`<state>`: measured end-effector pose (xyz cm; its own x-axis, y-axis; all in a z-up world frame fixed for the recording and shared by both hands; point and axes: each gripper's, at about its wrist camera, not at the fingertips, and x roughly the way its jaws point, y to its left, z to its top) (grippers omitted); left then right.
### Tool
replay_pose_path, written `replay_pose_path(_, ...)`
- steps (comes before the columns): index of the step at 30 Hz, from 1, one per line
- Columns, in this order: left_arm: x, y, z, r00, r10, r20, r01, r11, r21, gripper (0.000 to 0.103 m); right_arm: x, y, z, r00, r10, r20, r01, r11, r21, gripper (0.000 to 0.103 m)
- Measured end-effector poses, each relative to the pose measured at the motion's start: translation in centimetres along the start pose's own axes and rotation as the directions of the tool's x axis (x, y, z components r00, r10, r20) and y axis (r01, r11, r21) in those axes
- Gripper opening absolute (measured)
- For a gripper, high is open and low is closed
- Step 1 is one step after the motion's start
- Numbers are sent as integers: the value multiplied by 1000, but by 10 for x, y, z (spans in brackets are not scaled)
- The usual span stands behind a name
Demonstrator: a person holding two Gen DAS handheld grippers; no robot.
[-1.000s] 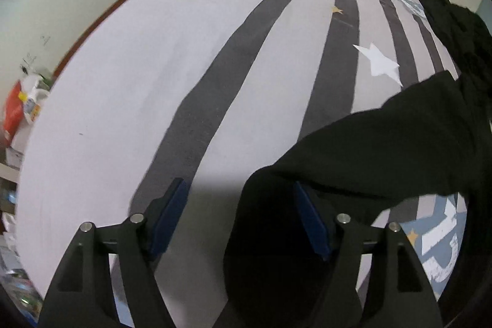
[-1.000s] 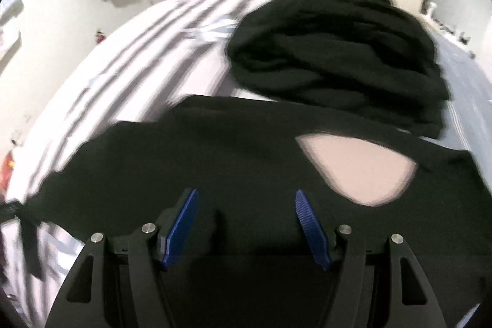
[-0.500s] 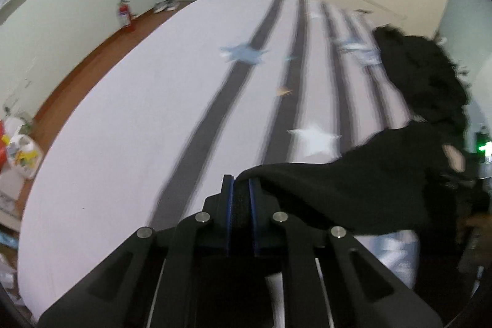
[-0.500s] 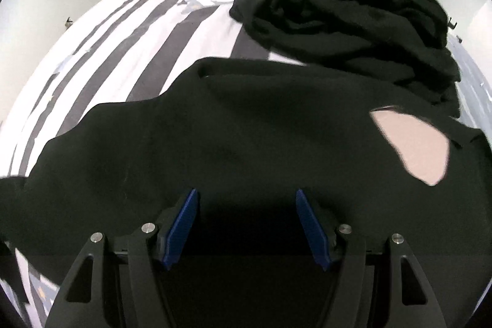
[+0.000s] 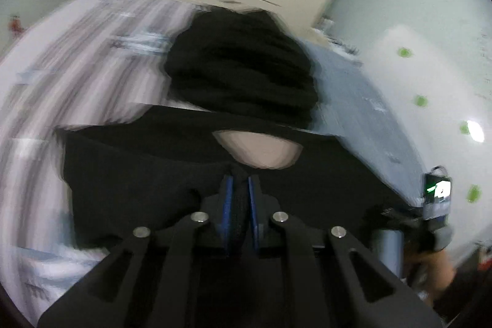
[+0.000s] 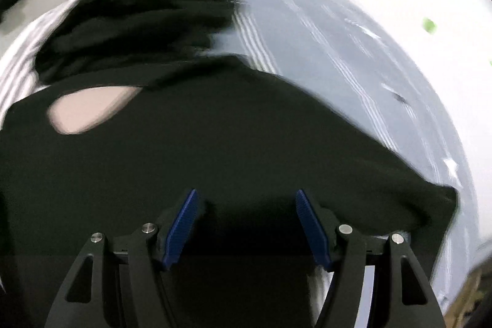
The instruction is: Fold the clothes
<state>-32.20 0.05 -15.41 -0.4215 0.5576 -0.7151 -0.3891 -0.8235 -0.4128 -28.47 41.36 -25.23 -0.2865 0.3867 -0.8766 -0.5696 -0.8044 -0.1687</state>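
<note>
Left hand-held gripper pinches the black garment; right hand-held gripper hovers spread above it.

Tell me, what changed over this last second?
The left claw, open a second ago, has shut on the black garment and carried its edge across toward the neck opening. The right claw stays open over the cloth, and the dark clothes pile stays put.
</note>
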Motion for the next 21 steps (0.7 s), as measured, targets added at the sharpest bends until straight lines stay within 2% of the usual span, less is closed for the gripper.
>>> replay_pose_path(2,17,-45,-1,996,-63,-63,64,998,12,29,1,-48,-6,999,-29,-16,30,999,29,62)
replay_pose_path(3,16,-52,-3,996,-66,-61,67,998,2,53,2,-65,-8,999,-35,-20,35,999,35,62)
replay_pose_path(4,11,-52,-5,997,-59,-47,58,998,-13,69,3,-80,-11,999,-37,-23,38,999,38,62)
replay_pose_path(6,1,-39,-10,1000,-7,-18,7,999,-38,75,5,-104,-15,999,-32,-26,33,999,39,62)
replay_pose_path(8,-8,-14,-14,997,65,-27,-67,996,-60,77,8,-114,-18,1000,-9,-28,10,1000,27,62)
replay_pose_path(10,-15,20,-21,985,166,-36,-168,984,-63,77,11,-111,-21,999,28,-33,-27,999,18,62)
replay_pose_path(13,-20,72,-31,954,296,-52,-299,951,-72,77,14,-95,-30,993,111,-45,-111,994,18,62)
replay_pose_path(15,-22,112,-36,925,373,-73,-378,921,-89,77,14,-74,-35,985,163,-47,-163,987,2,62)
replay_pose_path(18,-19,152,-43,911,401,-98,-410,907,-95,77,11,-33,-45,965,255,-58,-257,966,-22,62)
replay_pose_path(21,-10,171,-49,913,391,-117,-401,912,-82,77,0,10,-58,933,354,-70,-358,932,-56,62)
